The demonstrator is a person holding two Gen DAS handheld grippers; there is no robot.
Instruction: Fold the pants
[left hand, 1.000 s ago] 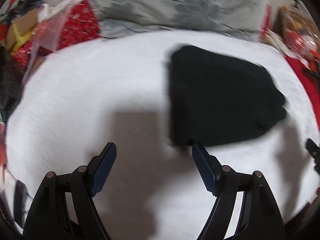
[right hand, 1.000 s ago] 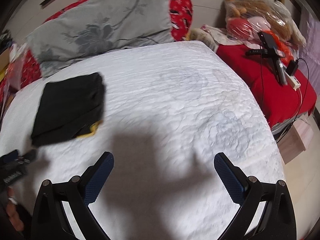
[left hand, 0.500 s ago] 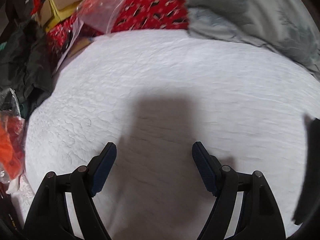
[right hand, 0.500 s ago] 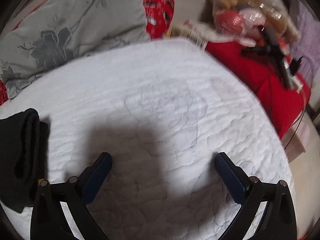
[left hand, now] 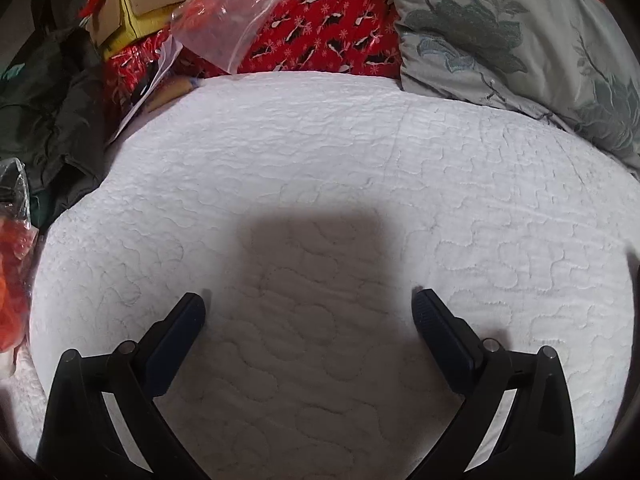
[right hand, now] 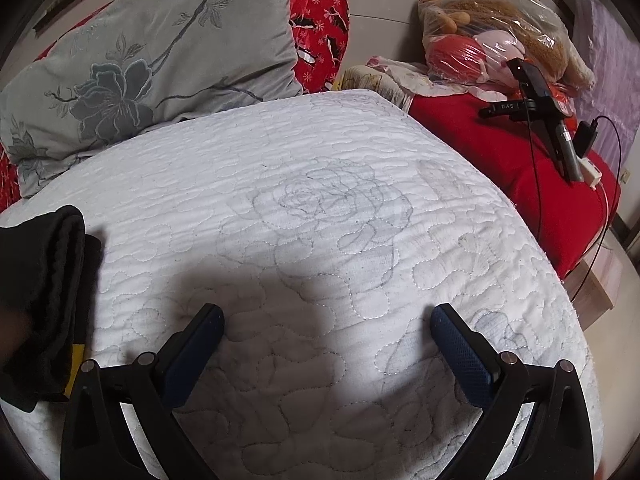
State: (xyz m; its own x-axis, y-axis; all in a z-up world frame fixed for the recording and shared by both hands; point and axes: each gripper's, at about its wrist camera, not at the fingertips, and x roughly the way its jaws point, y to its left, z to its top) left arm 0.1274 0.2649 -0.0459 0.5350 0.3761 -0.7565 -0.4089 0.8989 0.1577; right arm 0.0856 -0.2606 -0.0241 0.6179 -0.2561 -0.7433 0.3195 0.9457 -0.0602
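White quilted bed cover [right hand: 320,168] fills both views, stitched flower outline near its middle in the right wrist view. Grey floral pillow [right hand: 152,60] sits at the far edge, red patterned fabric [left hand: 328,36] behind it. Red blanket [right hand: 520,184] at the right side carries a black device with cables [right hand: 540,112]; bagged plush toys [right hand: 492,32] behind that. Left side clutter: clear plastic bag [left hand: 240,16], cardboard box [left hand: 136,4].

Pants [right hand: 40,296]: black, folded into a thick bundle, lying on the cover at the left edge of the right wrist view, yellow tag showing at the near corner. Apart from both tongs.

Left tongs [left hand: 309,310]: jaws just opened further, now spread fully wide, nothing between them, only bare cover below.

Right tongs [right hand: 327,322]: jaws wide apart, empty, above bare cover, pants off to their left.
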